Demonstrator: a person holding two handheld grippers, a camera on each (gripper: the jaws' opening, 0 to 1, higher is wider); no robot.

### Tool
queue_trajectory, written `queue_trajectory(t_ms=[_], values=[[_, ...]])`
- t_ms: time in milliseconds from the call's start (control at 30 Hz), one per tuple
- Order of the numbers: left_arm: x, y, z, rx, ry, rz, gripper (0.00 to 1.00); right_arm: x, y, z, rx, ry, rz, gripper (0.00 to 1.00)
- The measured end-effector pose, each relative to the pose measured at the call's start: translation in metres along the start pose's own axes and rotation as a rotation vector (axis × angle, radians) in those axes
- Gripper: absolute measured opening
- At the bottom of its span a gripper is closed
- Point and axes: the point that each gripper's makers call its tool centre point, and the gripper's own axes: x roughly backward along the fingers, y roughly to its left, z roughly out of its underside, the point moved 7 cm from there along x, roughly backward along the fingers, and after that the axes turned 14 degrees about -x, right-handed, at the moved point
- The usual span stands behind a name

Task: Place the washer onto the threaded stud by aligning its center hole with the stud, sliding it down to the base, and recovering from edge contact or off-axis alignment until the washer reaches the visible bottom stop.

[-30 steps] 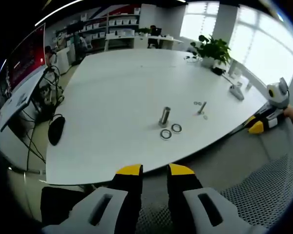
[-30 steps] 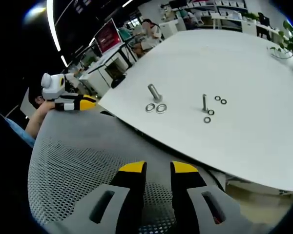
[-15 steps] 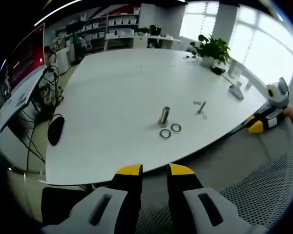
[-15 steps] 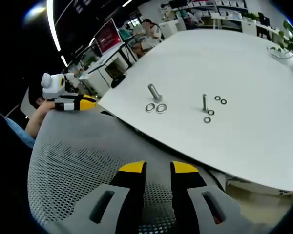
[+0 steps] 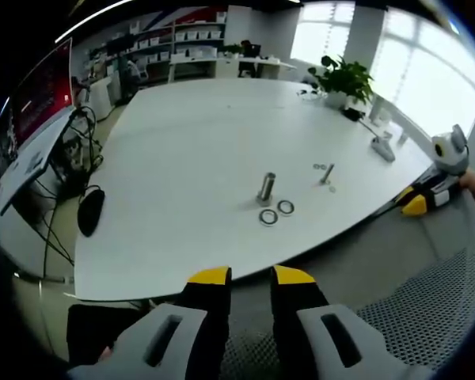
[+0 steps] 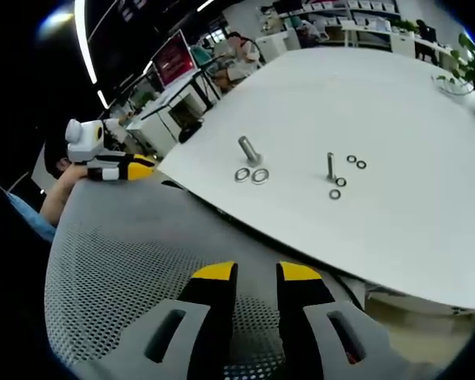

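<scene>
A thick threaded stud (image 5: 267,188) stands upright on the white table (image 5: 182,158), with two large washers (image 5: 268,217) (image 5: 286,207) lying flat just in front of it. A thin stud (image 5: 327,174) stands further right among small washers (image 5: 320,167). My left gripper (image 5: 251,277) hovers off the table's near edge, open and empty. In the right gripper view the thick stud (image 6: 248,149), the two large washers (image 6: 242,175) and the thin stud (image 6: 330,166) sit beyond a chair back. My right gripper (image 6: 256,273) is open, holding nothing, well short of the table.
A grey mesh chair back (image 6: 142,261) lies under the right gripper. The other gripper (image 6: 111,166) shows at the left. A potted plant (image 5: 344,79) and small items stand at the table's far end. A black mouse-like object (image 5: 90,210) and cables hang near the left edge.
Nothing has moved on the table. The right gripper view has shifted very slightly; both grippers stay open and empty.
</scene>
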Motion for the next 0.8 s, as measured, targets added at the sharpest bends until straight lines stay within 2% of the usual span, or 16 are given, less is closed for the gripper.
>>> queue_trajectory(t_ms=[133,167,267,300,367,467,533,667,800], values=[[0.000,0.001,0.000,0.006,-0.002,-0.004,0.17,-0.001,0.000,0.000,0.013,0.016,0.002,0.22],[0.000,0.001,0.000,0.010,-0.004,-0.006,0.17,-0.002,-0.001,0.001,0.023,0.053,-0.002,0.23],[0.000,0.001,0.000,0.012,-0.006,-0.008,0.17,-0.003,-0.002,-0.001,0.020,0.066,-0.006,0.23],[0.000,0.001,0.000,0.011,-0.005,-0.007,0.17,-0.003,-0.001,0.000,0.058,0.092,-0.026,0.23],[0.000,0.001,0.000,0.008,-0.003,-0.005,0.17,-0.003,0.002,-0.003,0.104,0.079,-0.067,0.22],[0.000,0.002,0.000,0.012,-0.004,-0.007,0.16,0.000,-0.003,-0.013,0.124,0.060,-0.025,0.22],[0.000,0.002,0.000,0.012,-0.003,-0.008,0.16,0.006,-0.010,-0.026,0.167,0.003,0.014,0.22],[0.000,0.002,0.000,0.013,-0.006,-0.008,0.16,0.015,-0.018,-0.044,0.137,-0.019,0.002,0.22],[0.000,0.002,0.000,0.005,-0.003,-0.004,0.16,0.014,-0.027,-0.059,0.194,-0.027,0.051,0.22]])
